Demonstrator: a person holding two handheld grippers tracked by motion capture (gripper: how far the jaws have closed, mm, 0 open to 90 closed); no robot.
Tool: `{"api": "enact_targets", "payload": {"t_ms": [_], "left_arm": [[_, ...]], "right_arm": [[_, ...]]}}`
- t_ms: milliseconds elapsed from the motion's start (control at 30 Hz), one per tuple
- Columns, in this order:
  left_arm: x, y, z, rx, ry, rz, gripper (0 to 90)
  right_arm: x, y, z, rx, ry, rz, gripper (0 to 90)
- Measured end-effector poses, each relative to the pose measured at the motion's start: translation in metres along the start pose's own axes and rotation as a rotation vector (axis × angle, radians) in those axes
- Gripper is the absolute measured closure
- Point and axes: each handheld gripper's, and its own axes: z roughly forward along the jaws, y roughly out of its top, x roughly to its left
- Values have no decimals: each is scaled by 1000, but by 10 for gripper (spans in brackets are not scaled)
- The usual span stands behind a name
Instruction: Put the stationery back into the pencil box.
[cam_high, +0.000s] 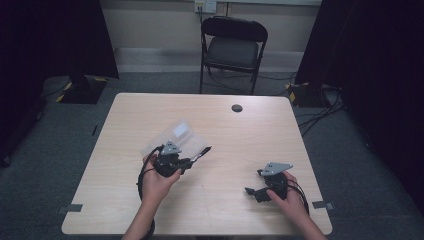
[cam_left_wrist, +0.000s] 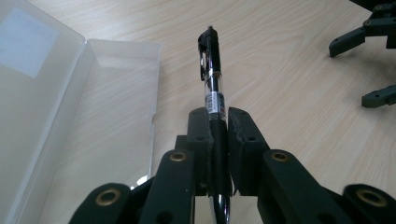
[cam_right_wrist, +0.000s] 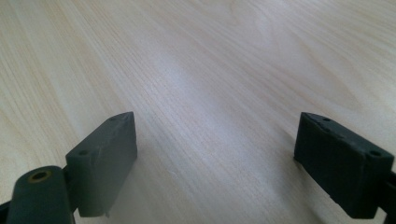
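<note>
A black pen is clamped between the jaws of the left gripper, its clip end sticking out past the pads and its shiny tip running back toward the gripper body. In the left gripper view the pads press on the barrel from both sides, just below a small printed label. Seen from above, the pen juts out to the right of the left gripper, lifted off the wood and lying close to level.

Just beside the pen, on its left, lies a clear plastic case, open, with a pale sticker on the lid. In the high view the case sits on the table a little left of centre, angled, with the left gripper at its near right edge. The left hand comes in from the near edge and wraps around the gripper body.

Well apart from all this, on the near right of the table, the right hand holds the right gripper. Its jaws stand wide apart with nothing but bare wood between them, as the right gripper view shows.

Farther off, a small dark round fitting sits in the tabletop near the far edge, and a black folding chair stands beyond the table.
</note>
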Motion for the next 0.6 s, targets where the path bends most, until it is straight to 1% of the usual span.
{"api": "enact_targets", "payload": {"t_ms": [67, 100, 133, 167, 200, 233, 267, 300, 333, 367, 400, 533, 567, 600], "left_arm": [[0, 1, 1, 5, 2, -5, 802], [1, 2, 2, -3, -1, -9, 801], [1, 3, 2, 5, -1, -3, 801], [1, 3, 2, 0, 0, -11, 801], [1, 5, 3, 6, 1, -5, 801], [1, 5, 3, 2, -1, -6, 801], [2, 6, 3, 1, 6, -3, 801], [2, 7, 3, 8, 4, 1, 801], [2, 7, 4, -4, 3, -11, 801], [3, 8, 4, 0, 12, -4, 801], [3, 9, 5, 1, 5, -7, 801], [6, 10, 6, 3, 22, -14, 801], [6, 10, 7, -4, 16, -21, 802], [6, 11, 7, -2, 22, -23, 801]], "right_arm": [[0, 0, 0, 0, 0, -1, 125], [0, 0, 0, 0, 0, 0, 125], [0, 0, 0, 0, 0, 0, 125], [0, 0, 0, 0, 0, 0, 124], [0, 0, 0, 0, 0, 0, 125], [0, 0, 0, 0, 0, 0, 125], [0, 0, 0, 0, 0, -1, 125], [0, 0, 0, 0, 0, 0, 125], [0, 0, 0, 0, 0, 0, 125], [0, 0, 0, 0, 0, -1, 124], [0, 0, 0, 0, 0, -1, 125], [0, 0, 0, 0, 0, -1, 125], [0, 0, 0, 0, 0, -1, 125], [0, 0, 0, 0, 0, -1, 125]]}}
